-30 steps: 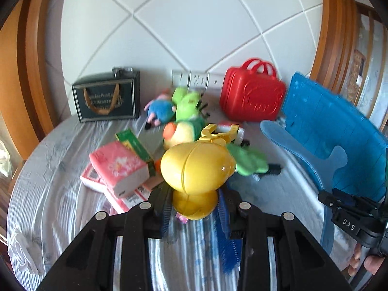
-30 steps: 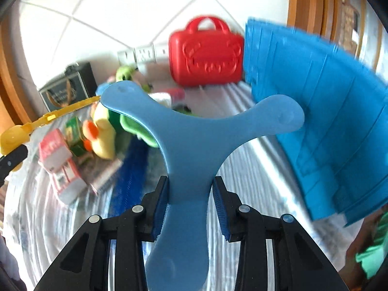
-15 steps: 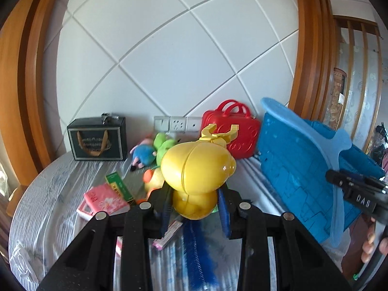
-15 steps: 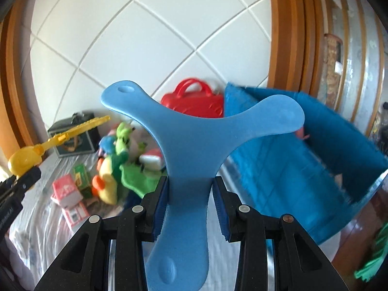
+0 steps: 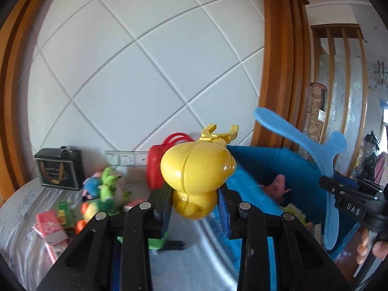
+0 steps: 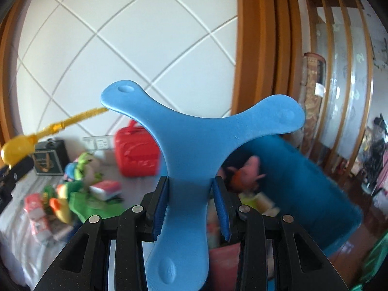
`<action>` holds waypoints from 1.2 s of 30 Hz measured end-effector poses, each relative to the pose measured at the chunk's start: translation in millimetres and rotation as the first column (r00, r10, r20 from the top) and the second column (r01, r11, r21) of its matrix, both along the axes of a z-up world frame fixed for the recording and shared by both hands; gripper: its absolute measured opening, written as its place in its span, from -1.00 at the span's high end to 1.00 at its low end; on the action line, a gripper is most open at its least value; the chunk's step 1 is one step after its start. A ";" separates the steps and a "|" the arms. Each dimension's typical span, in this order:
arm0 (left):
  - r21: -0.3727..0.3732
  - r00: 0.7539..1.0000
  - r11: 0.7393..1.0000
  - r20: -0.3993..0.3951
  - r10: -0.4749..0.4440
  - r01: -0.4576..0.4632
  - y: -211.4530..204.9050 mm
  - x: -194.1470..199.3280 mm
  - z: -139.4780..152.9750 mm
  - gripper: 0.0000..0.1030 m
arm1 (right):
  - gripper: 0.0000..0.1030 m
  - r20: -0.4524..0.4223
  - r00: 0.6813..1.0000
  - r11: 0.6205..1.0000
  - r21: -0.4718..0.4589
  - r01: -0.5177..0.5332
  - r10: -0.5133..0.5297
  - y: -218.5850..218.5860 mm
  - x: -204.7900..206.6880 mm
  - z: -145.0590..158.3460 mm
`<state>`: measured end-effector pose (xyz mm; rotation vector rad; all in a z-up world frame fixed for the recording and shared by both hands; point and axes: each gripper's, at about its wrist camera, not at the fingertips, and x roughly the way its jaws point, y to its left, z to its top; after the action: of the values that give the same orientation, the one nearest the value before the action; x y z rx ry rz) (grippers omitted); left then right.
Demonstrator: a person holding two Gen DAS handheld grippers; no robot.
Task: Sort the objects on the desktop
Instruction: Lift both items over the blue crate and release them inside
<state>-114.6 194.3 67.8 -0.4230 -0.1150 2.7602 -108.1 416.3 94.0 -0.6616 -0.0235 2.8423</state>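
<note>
My left gripper [image 5: 195, 208] is shut on a yellow plastic toy [image 5: 197, 169] with a clip-like top, held above the table. My right gripper [image 6: 191, 206] is shut on a blue three-armed boomerang [image 6: 194, 140], also held in the air; it shows in the left wrist view [image 5: 312, 150] at the right, over a blue bin [image 5: 286, 177]. The bin [image 6: 303, 174] holds a pink plush [image 6: 245, 172] and other items. The yellow toy shows at the left edge of the right wrist view [image 6: 17, 145].
On the round grey table [image 5: 29, 218] lie plush toys [image 5: 104, 186], a pink packet [image 5: 48, 223], a green box [image 5: 64, 209], a red case [image 5: 157, 167] and a black gift box [image 5: 58, 169] by the white wall. A wooden frame [image 5: 278, 72] stands right.
Both grippers have risen and swung right with their toys. The table objects have dropped lower in view and the blue bin's inside now shows.
</note>
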 end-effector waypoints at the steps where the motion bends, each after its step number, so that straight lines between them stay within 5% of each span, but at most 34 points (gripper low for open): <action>1: 0.004 1.000 1.000 0.005 -0.013 0.013 25.2 -0.6 3.3 0.38 | 0.31 0.011 1.000 1.000 0.016 -0.002 0.001 18.1 -1.8 -0.3; 9: -0.068 0.998 0.997 0.049 -0.028 0.031 185.6 -5.5 13.3 0.38 | 0.30 0.117 0.993 0.996 0.085 0.013 -0.023 140.7 -19.3 -19.5; 15: -0.171 0.990 0.984 0.137 -0.029 0.052 254.0 -10.4 -3.7 0.38 | 0.30 0.151 0.987 0.997 0.057 0.047 -0.055 197.2 -20.9 -36.0; 22: -0.253 0.980 0.966 0.196 -0.006 0.057 280.9 -11.4 -27.3 0.36 | 0.30 0.166 0.986 0.997 0.077 0.013 -0.026 204.4 -20.7 -45.3; 28: -0.253 0.984 0.967 0.176 0.006 0.039 275.7 1.8 -25.0 -0.26 | 0.30 0.195 0.980 0.997 0.060 -0.038 0.025 200.4 -23.6 -56.6; 36: -0.228 0.984 0.973 0.178 0.005 0.037 259.1 12.6 -23.9 -0.28 | 0.19 0.203 0.977 0.995 0.059 -0.075 0.062 194.0 -21.0 -58.6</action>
<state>-102.1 453.4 43.8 -0.7283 0.1680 2.7243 -129.1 610.3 35.4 -0.9473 -0.1766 2.8127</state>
